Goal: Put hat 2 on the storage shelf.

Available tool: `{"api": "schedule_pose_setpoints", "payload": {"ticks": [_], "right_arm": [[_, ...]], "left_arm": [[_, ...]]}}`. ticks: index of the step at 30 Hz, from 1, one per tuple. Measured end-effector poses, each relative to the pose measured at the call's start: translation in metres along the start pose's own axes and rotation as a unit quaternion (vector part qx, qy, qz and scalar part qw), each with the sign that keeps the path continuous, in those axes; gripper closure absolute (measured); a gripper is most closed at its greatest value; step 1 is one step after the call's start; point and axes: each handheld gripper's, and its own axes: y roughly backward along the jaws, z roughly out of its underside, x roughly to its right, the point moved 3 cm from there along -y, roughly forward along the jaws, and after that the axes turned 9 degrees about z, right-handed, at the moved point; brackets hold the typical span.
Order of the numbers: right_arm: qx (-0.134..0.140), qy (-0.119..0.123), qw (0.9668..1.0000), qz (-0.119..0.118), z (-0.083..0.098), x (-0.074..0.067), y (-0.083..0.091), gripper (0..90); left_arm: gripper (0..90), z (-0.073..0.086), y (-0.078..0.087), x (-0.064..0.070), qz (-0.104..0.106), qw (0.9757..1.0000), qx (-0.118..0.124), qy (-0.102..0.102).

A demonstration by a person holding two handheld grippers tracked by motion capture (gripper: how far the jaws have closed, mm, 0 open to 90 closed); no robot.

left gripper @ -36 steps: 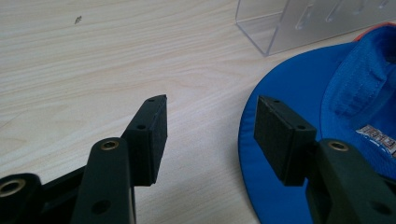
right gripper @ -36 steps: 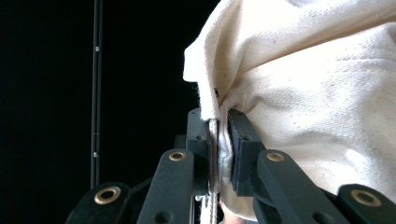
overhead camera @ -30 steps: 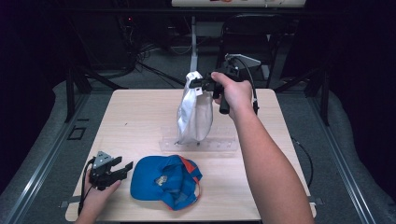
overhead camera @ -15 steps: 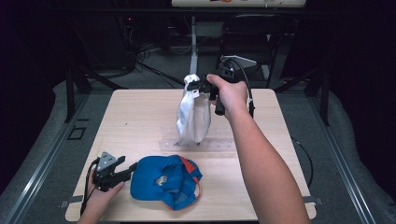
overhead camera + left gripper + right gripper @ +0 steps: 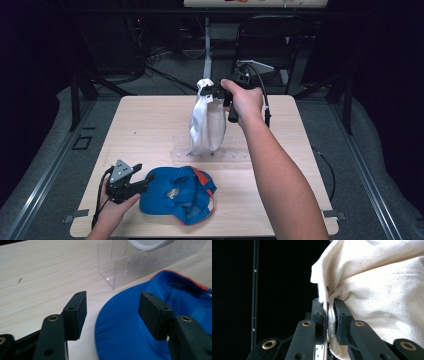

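A white cloth cap (image 5: 206,122) hangs upright over a clear plastic rack (image 5: 212,154) in the middle of the table. My right gripper (image 5: 209,91) is shut on the cap's top edge, and the cream fabric (image 5: 372,290) is pinched between its jaws. A blue cap with orange trim (image 5: 177,193) lies near the table's front edge. My left gripper (image 5: 146,181) is open at the blue cap's left side. In the left gripper view, the blue brim (image 5: 120,332) lies between the spread jaws, and one pad (image 5: 78,312) rests over bare wood.
The clear rack (image 5: 140,263) has slotted walls and stands just beyond the blue cap. A light wooden table (image 5: 150,120) has bare surface at left and right. Dark floor, cables and a chair lie beyond the far edge.
My right gripper has shifted slightly left with the white cap. My left gripper has moved right, toward the blue cap's brim.
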Motion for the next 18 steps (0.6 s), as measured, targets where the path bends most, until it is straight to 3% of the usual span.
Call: {"api": "schedule_pose_setpoints", "payload": {"ticks": [4,9,12,18], "right_arm": [[-0.002,0.003,1.0,-0.003,0.001,0.001,0.0,80.2],[-0.003,0.003,1.0,-0.005,0.001,0.003,0.002,80.0],[-0.003,0.002,1.0,-0.006,0.002,0.004,0.003,80.0],[-0.004,0.004,0.9999,-0.011,0.003,0.006,0.003,80.0]], "left_arm": [[40.6,-0.022,-0.012,0.013,0.011,0.9995,0.007,-0.03],[41.2,-0.049,-0.032,0.032,0.028,0.9983,0.028,-0.043],[41.5,-0.06,-0.042,0.042,0.033,0.9976,0.024,-0.057],[41.7,-0.072,-0.059,0.055,0.04,0.9972,0.022,-0.06]]}}
